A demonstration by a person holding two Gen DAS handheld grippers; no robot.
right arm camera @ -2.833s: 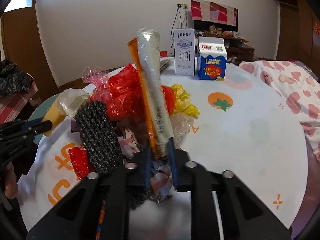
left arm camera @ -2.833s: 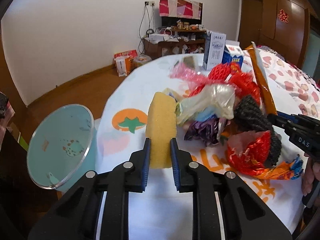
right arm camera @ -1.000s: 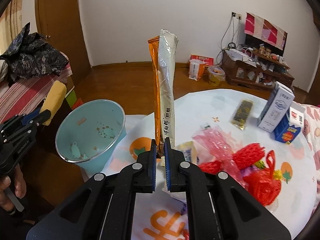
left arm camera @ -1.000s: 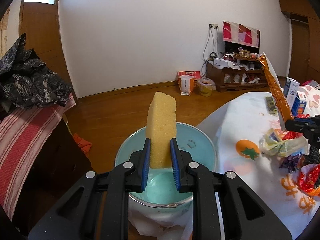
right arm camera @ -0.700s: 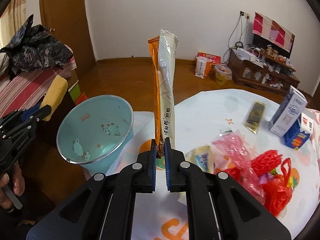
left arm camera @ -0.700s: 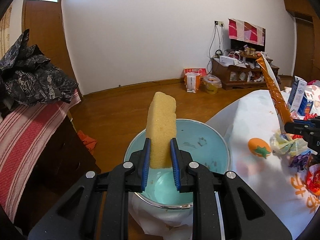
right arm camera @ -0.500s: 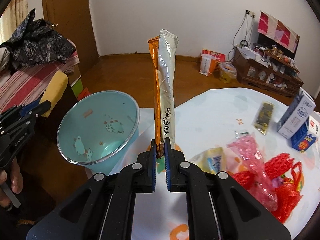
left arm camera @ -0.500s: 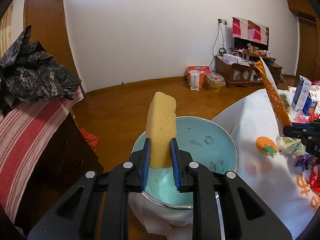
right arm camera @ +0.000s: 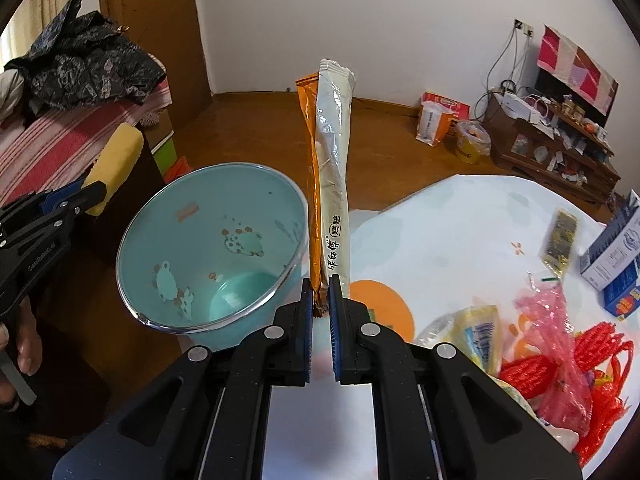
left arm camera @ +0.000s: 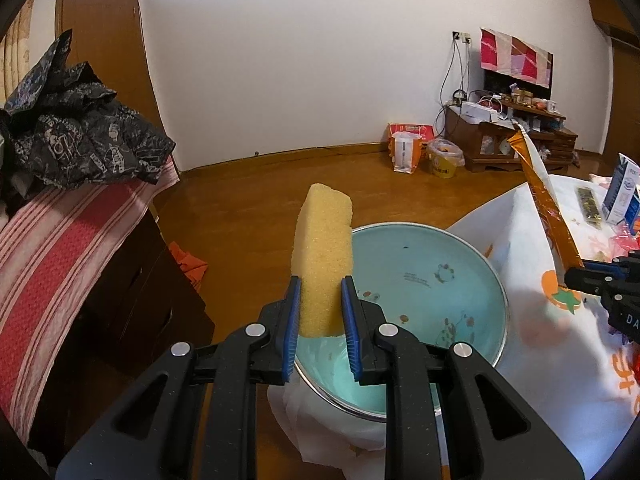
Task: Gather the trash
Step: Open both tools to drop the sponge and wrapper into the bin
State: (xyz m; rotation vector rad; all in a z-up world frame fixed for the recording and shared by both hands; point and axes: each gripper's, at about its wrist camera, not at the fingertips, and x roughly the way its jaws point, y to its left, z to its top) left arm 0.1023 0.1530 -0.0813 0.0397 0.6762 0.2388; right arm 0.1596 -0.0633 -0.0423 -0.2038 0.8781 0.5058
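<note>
A bin stands on the floor beside the table's edge; wrappers, bags and cartons lie along the table's right edge, a cabinet behind.

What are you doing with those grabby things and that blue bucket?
A person is tidying trash off the table. The left gripper is shut on a yellow sponge, held over the blue bucket. The right gripper is shut on a long snack wrapper, right beside the bucket's rim. Neither piece has been dropped in yet. More wrappers and red netting wait on the table.
</note>
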